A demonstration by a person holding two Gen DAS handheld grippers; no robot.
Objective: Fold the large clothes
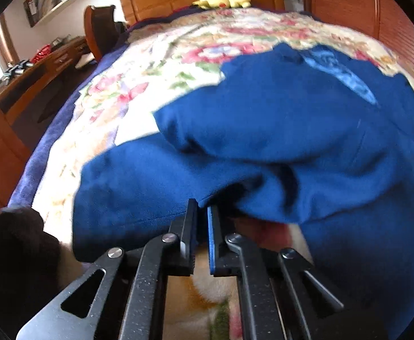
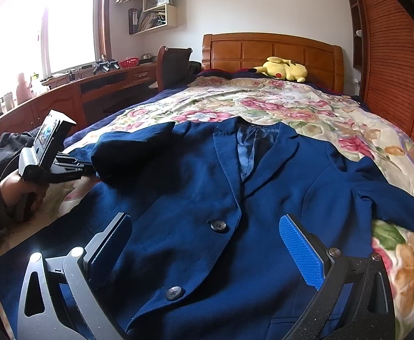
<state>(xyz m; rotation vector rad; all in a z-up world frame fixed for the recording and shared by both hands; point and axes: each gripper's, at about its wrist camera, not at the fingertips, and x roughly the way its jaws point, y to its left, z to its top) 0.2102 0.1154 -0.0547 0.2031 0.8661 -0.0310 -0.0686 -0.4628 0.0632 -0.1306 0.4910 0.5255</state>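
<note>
A dark blue jacket (image 2: pixel 195 187) lies face up on the floral bedspread (image 2: pixel 278 102), buttons and lapels showing. Its left sleeve (image 2: pixel 133 153) is lifted and doubled over toward the chest. My left gripper (image 1: pixel 202 208) has its jaws nearly together on that sleeve's edge (image 1: pixel 178 175); in the right wrist view the left gripper (image 2: pixel 89 170) comes in from the left, held by a hand (image 2: pixel 14 189). The right gripper (image 2: pixel 207 243) hangs open over the jacket's lower front, a finger on each side of the two buttons (image 2: pixel 217 225). The right sleeve (image 2: pixel 391 198) lies spread out to the right.
A yellow plush toy (image 2: pixel 282 69) rests by the wooden headboard (image 2: pixel 272 49). A desk (image 2: pixel 65 96) and chair (image 2: pixel 173 65) line the left side, a slatted wardrobe (image 2: pixel 388 65) the right. Dark clothing (image 2: pixel 0 150) lies at the bed's left edge.
</note>
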